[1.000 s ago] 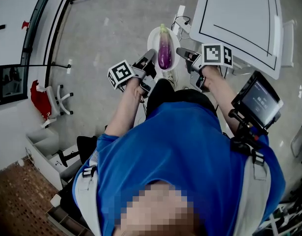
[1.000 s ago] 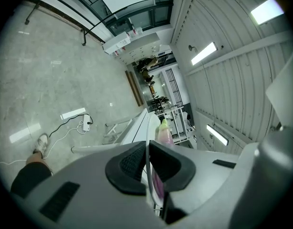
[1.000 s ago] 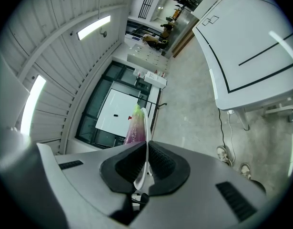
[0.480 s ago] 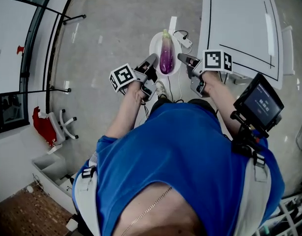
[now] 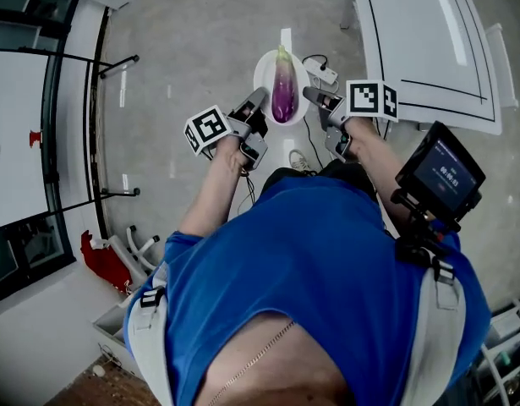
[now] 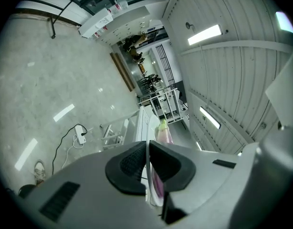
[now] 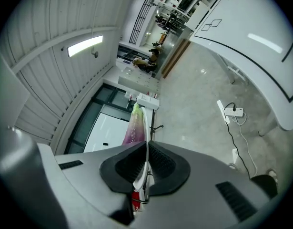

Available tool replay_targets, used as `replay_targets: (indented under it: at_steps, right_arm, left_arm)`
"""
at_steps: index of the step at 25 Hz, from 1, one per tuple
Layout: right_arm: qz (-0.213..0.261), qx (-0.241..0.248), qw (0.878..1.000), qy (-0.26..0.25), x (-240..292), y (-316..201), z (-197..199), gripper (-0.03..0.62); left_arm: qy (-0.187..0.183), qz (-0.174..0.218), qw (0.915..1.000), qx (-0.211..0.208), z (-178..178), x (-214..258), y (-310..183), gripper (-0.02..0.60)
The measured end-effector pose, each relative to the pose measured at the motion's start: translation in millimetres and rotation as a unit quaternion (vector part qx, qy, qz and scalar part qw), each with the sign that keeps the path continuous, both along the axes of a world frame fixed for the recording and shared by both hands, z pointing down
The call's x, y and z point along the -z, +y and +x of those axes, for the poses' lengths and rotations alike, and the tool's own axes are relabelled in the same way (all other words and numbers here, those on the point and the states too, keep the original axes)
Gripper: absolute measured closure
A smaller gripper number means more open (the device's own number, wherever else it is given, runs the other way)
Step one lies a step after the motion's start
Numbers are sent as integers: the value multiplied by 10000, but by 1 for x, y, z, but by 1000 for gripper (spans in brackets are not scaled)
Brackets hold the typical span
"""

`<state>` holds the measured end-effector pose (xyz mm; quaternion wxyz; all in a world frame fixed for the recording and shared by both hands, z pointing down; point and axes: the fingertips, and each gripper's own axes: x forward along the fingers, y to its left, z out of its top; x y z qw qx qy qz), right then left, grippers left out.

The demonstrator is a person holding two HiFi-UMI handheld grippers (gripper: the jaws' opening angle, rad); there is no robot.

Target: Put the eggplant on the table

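While I look down from the head view, the left tongs (image 5: 258, 101) and the right tongs (image 5: 315, 96) each pinch an opposite side of one thin white plate (image 5: 262, 68). Its rim is smooth and glossy, and it reads as a rounded oval from above. In the left gripper view the ribbed black pads are pressed onto the plate's edge, which runs as a fine white line between them. The right gripper view shows the same grip on the other side.

The eggplant (image 5: 283, 93) lies lengthwise on the plate, long and slim. Its skin is shiny purple, paling toward the green cap that points away from me. It touches only the plate, which is held in the air over the floor (image 5: 192, 49), a grey polished floor with streaks of light.

The surface (image 5: 420, 41) sits to the right of the plate and apart from it. It is a flat matte white top ruled with thin black lines. A white power strip (image 5: 321, 72) with a dark cable lies on the floor between the plate and the surface.
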<state>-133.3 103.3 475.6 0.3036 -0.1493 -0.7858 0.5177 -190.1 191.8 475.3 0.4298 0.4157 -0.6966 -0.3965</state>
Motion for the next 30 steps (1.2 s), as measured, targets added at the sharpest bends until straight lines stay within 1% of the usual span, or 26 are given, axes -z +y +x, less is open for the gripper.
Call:
replay_targets:
  at_steps: [10,12,15,16,18,23,30]
  right_arm:
    - [-16,18,10000,15,-1,1,-1,582]
    - [-27,168,9998,45,-4,10,4,582]
    - [-20,599,9981,114,-9,32,17,582]
    - [-21,652,9978,125,-10,36,19,582]
    - [-24,554,9984,107,-13,32,19,582]
    - [1,120,9999,43,-8,8,6,582]
    - [73,-448,9990,26,-1,-20,-7,582]
  left_arm:
    - [37,-14,10000,44,-1,-3,1,554]
    - [67,-16,9998,202,6,-6,11,554]
    - [144,0,9978,648,27,-13,37,554]
    - [160,4,9974,708,30,-15,41,554]
    - [148,8,9980,617,28,-17,36,554]
    - [96,61,9997,208,6,-13,9,554]
    - [73,130,9991,-387,-16,-7,-27,554]
